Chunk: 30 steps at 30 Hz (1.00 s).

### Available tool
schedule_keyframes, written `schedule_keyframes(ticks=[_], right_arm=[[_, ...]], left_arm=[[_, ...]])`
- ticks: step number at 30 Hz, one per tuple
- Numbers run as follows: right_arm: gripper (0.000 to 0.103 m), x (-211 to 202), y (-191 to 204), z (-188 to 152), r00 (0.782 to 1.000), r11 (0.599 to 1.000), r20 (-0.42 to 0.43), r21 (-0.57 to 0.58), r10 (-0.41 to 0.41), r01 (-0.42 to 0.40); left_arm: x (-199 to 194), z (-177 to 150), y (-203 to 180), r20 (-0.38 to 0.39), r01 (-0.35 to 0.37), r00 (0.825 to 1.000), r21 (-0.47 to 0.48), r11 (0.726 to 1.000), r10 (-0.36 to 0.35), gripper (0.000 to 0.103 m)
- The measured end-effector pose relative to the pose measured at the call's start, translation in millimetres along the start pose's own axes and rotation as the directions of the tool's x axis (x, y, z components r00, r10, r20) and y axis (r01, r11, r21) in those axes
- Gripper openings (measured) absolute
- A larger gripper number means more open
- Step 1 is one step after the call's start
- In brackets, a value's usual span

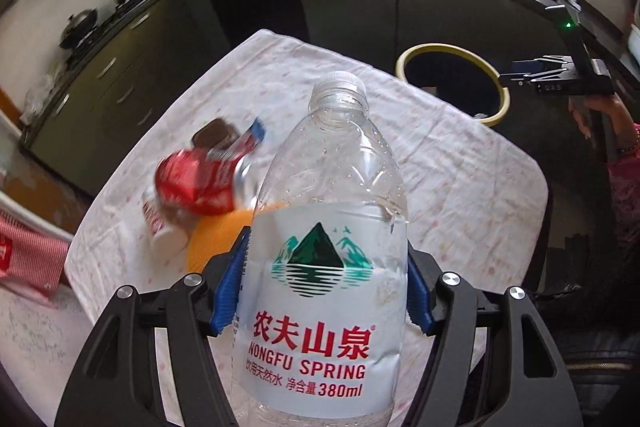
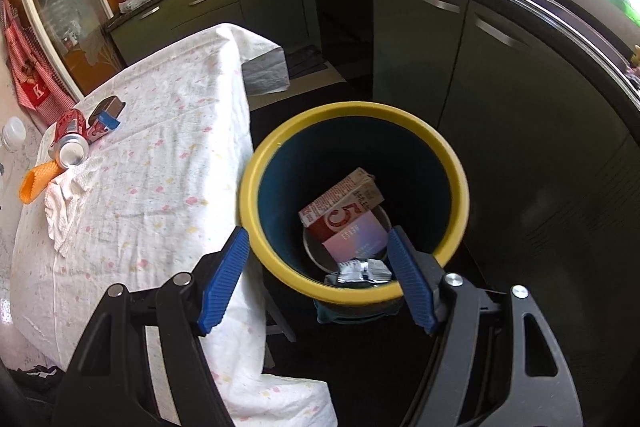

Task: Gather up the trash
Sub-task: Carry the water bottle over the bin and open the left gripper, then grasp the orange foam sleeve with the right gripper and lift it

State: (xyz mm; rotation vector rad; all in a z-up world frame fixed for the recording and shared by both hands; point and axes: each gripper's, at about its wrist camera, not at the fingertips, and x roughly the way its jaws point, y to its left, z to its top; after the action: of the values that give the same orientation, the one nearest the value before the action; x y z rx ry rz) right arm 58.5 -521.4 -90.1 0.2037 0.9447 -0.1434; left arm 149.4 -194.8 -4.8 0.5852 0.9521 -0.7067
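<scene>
Between the left gripper's (image 1: 326, 283) ribbed blue pads sits a clear glossy plastic water bottle (image 1: 326, 267); beyond lie a shiny metal can (image 1: 200, 183) and matt printed tablecloth (image 1: 460, 187).

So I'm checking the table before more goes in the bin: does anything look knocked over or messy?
Yes. A red can lies on its side at the table's far corner, among a crumpled white cloth and an orange item.

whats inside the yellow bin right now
Inside the bin: a red-and-white carton, a pink-and-red box and a crumpled silver wrapper. They cover most of the bottom, so anything beneath them is hidden.
</scene>
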Motion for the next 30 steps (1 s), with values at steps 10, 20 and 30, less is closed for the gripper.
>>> schedule_keyframes(ticks=[10, 20, 30], right_arm=[[0.068, -12, -79, -32, 0.998, 0.984, -0.004, 0.161, -0.069, 0.069], [0.068, -11, -96, -40, 0.997, 0.978, -0.015, 0.196, -0.070, 0.072], [0.068, -5, -85, -39, 0.999, 0.981, -0.019, 0.186, -0.050, 0.053]], left_arm=[[93, 136, -105, -0.044, 0.230, 0.973, 0.183, 0.956, -0.226, 0.066], [188, 220, -171, -0.055, 0.216, 0.976, 0.212, 0.953, -0.209, 0.073], [111, 199, -130, 0.173, 0.217, 0.957, 0.107, 0.970, -0.234, 0.091]])
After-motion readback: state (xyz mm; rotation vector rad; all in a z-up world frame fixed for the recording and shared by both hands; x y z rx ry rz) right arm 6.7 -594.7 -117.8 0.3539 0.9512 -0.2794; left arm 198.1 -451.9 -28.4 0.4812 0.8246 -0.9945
